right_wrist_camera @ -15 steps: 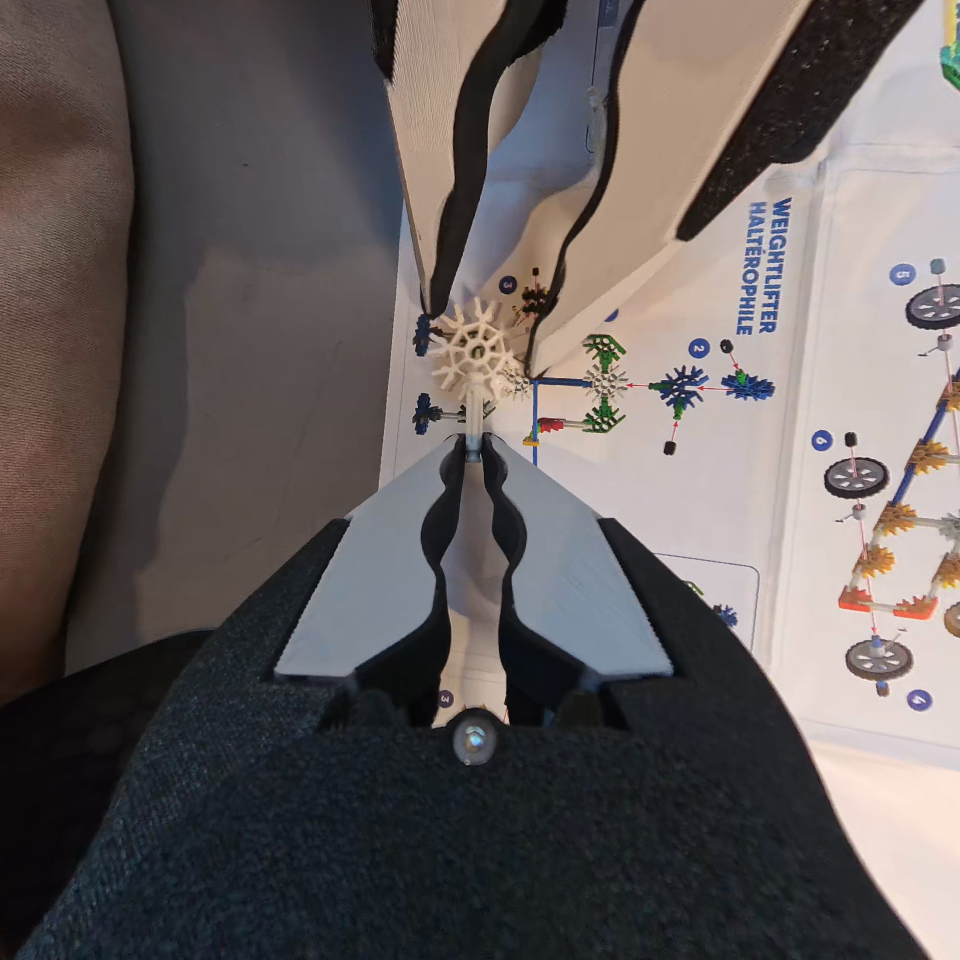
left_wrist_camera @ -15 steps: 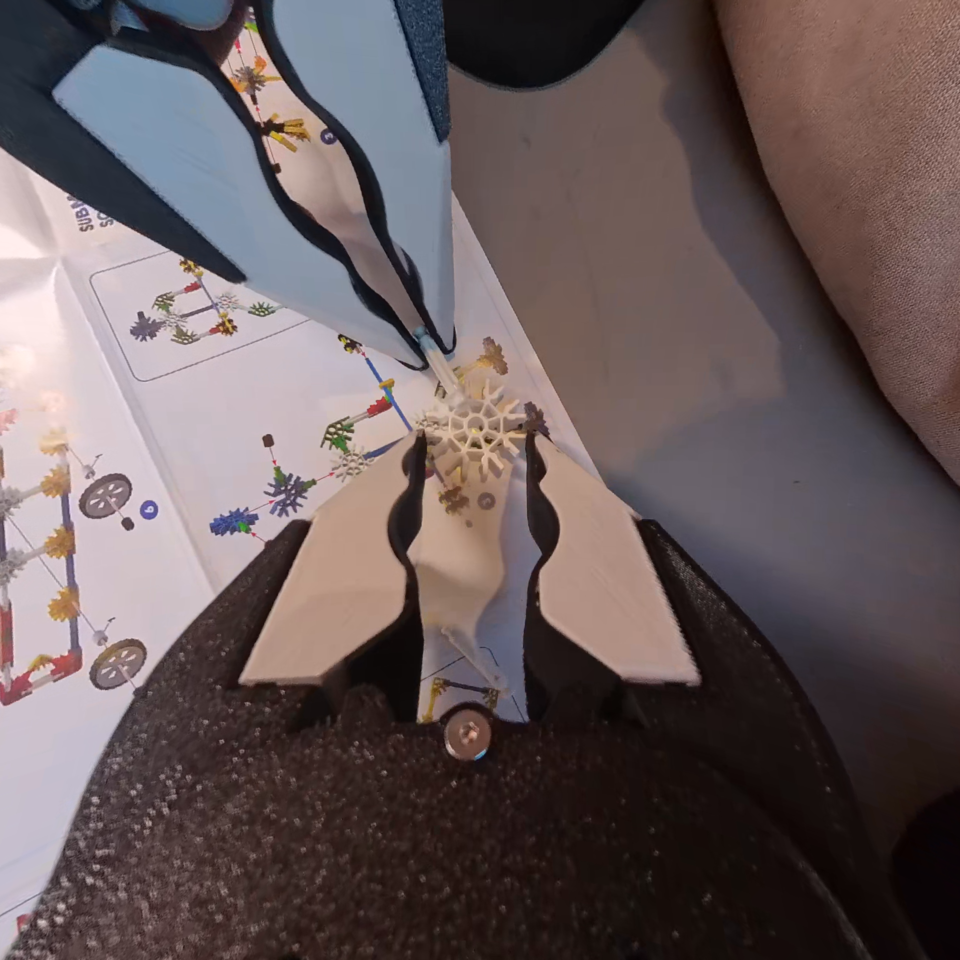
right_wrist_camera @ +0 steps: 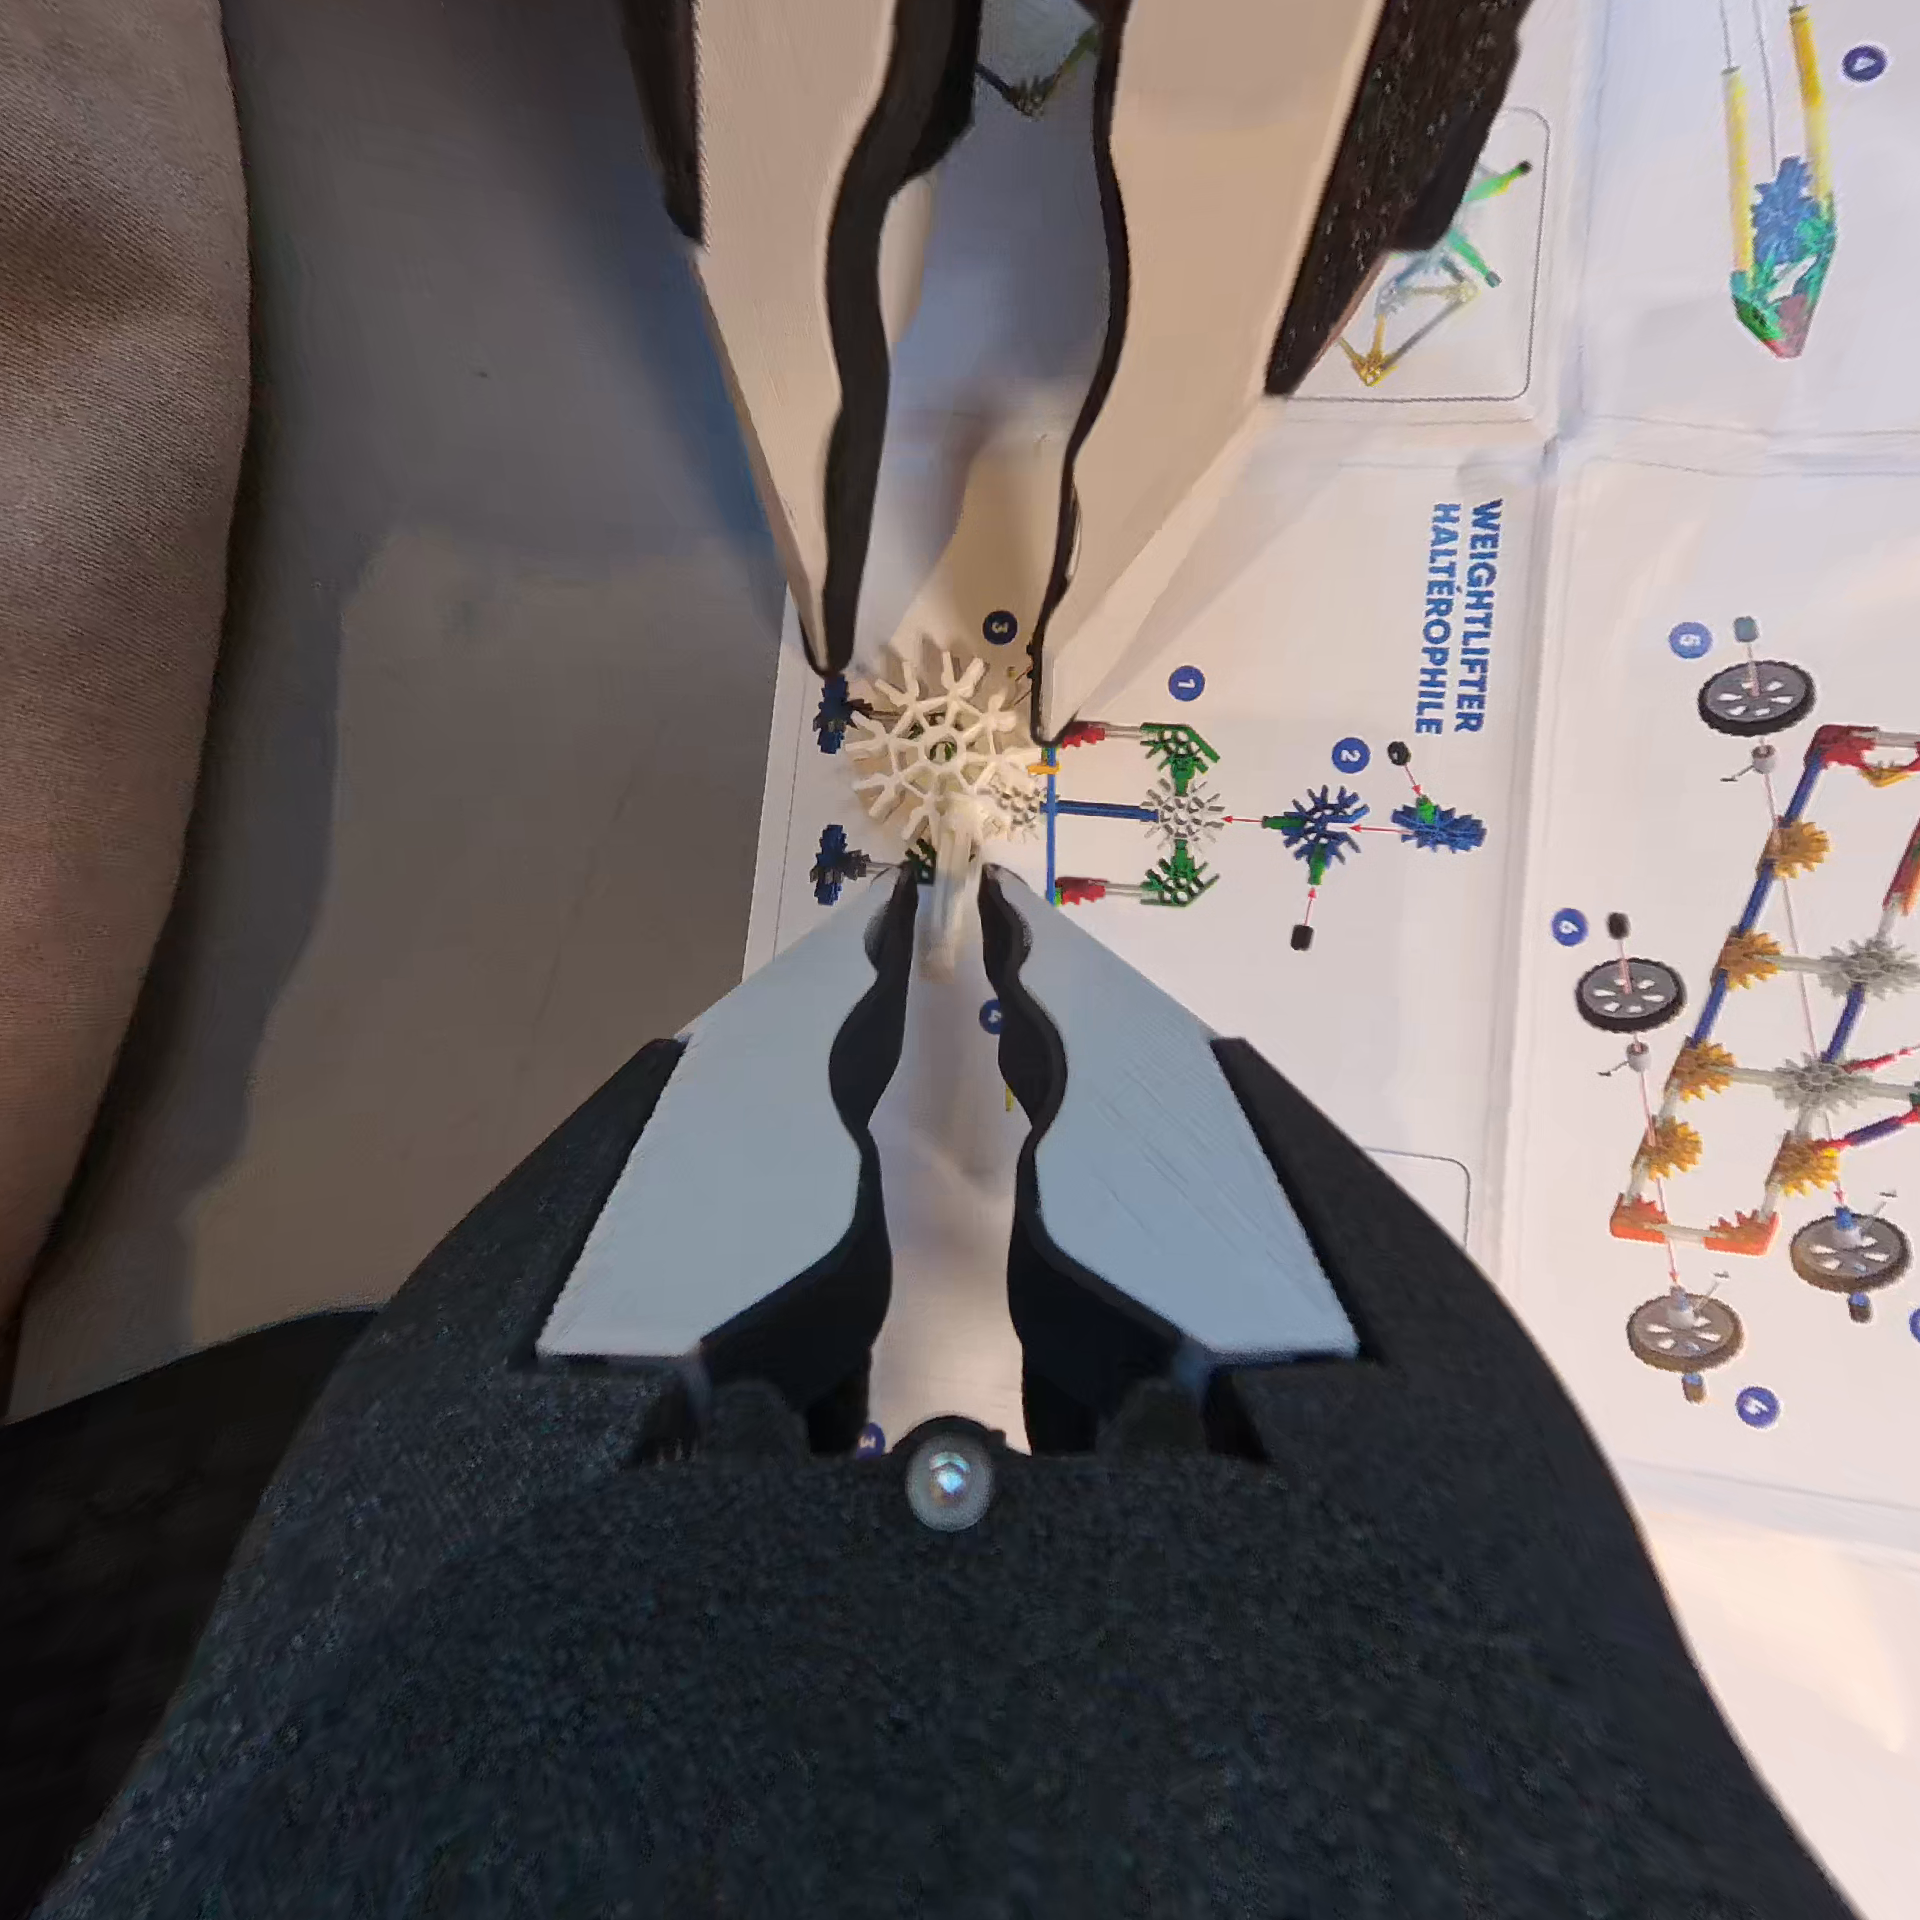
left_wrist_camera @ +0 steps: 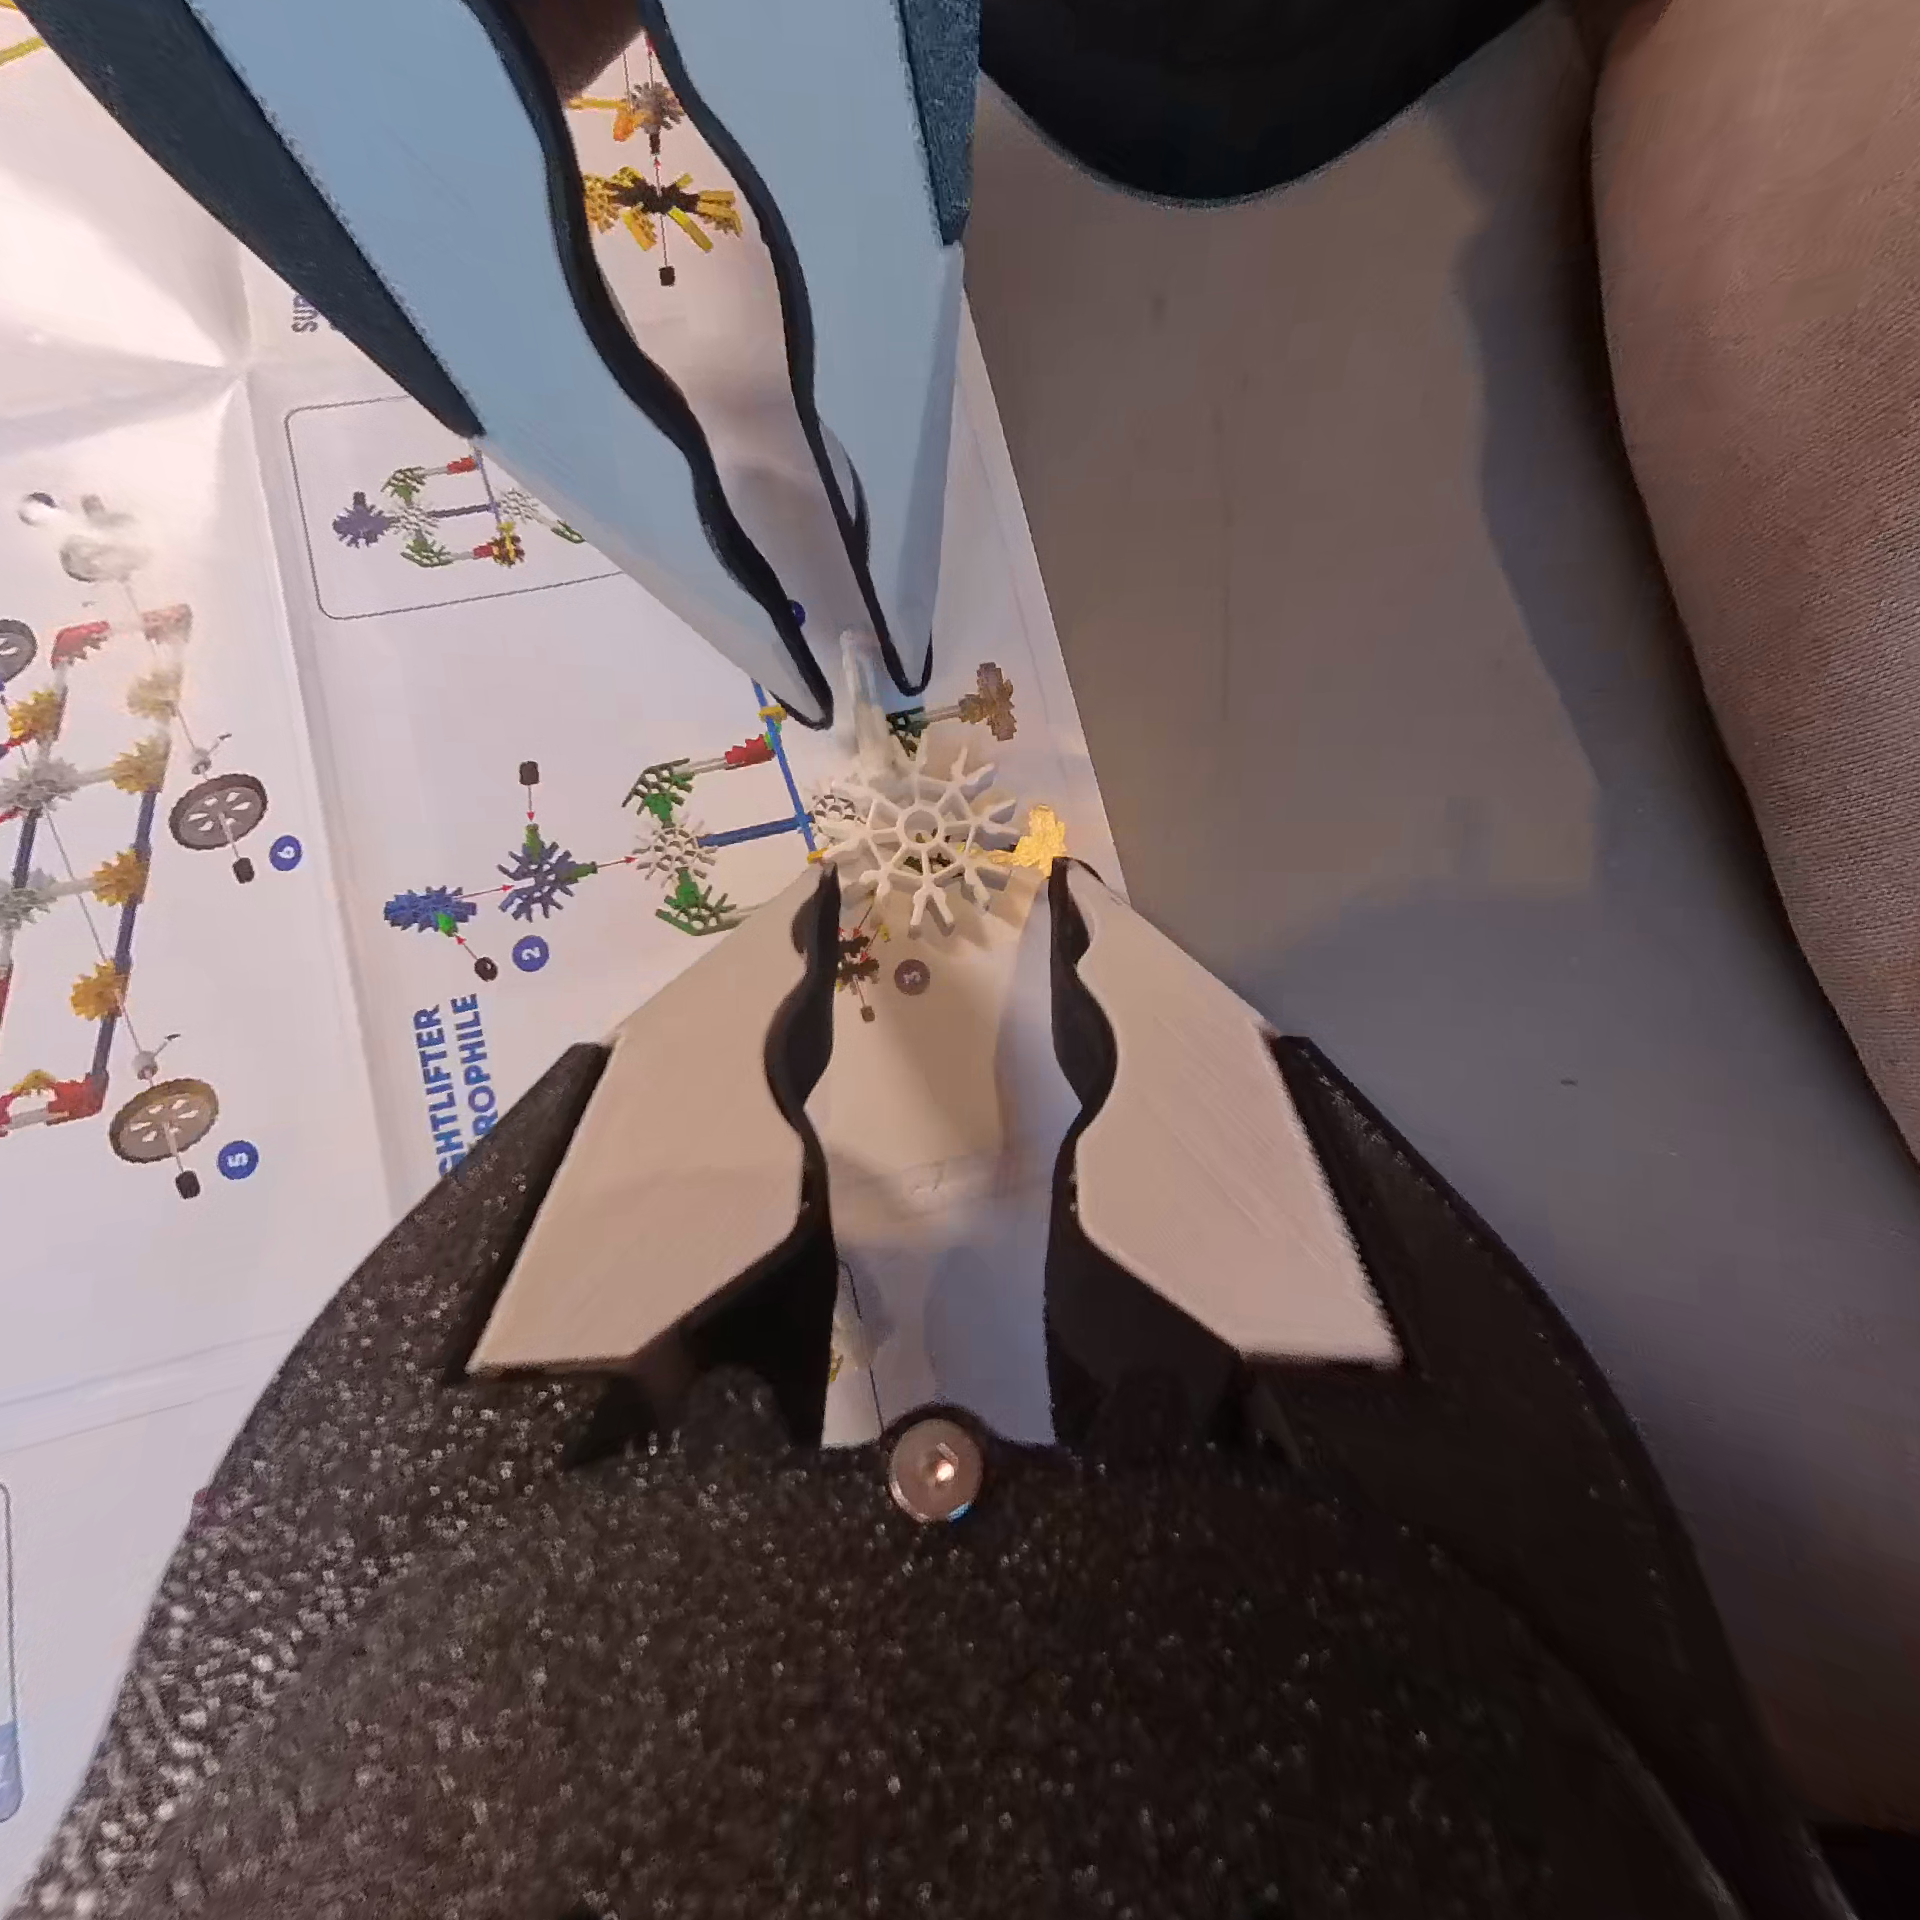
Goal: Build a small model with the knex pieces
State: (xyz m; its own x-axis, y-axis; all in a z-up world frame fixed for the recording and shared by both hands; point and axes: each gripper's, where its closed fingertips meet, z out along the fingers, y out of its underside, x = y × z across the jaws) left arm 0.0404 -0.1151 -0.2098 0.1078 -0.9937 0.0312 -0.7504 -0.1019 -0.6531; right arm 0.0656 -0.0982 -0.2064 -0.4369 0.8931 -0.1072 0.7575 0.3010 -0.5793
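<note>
A white snowflake-shaped connector (left_wrist_camera: 920, 831) sits between the fingertips of my left gripper (left_wrist_camera: 943, 869), which is shut on its rim; the connector also shows in the right wrist view (right_wrist_camera: 935, 748). A short white rod (right_wrist_camera: 940, 920) sticks out of the connector and runs between the tips of my right gripper (right_wrist_camera: 945, 875). The right jaws stand slightly apart around the rod, and its free end shows behind the tips. In the left wrist view the pale-blue right gripper (left_wrist_camera: 868, 701) comes in from above, with the rod (left_wrist_camera: 860, 675) between its tips. Both grippers face each other just above the paper's edge.
A white printed instruction sheet (right_wrist_camera: 1351, 1091) with coloured build diagrams lies under the grippers, also seen in the left wrist view (left_wrist_camera: 364, 1039). Beside it is a grey surface (left_wrist_camera: 1299, 727) and beige upholstery (left_wrist_camera: 1766, 520). Dark fabric (left_wrist_camera: 1195, 94) shows at the top. The gap from one gripper's tips to the other's is roughly 4 cm.
My right gripper's jaws have parted slightly and slid forward along the rod toward the connector. My left gripper keeps its hold on the connector.
</note>
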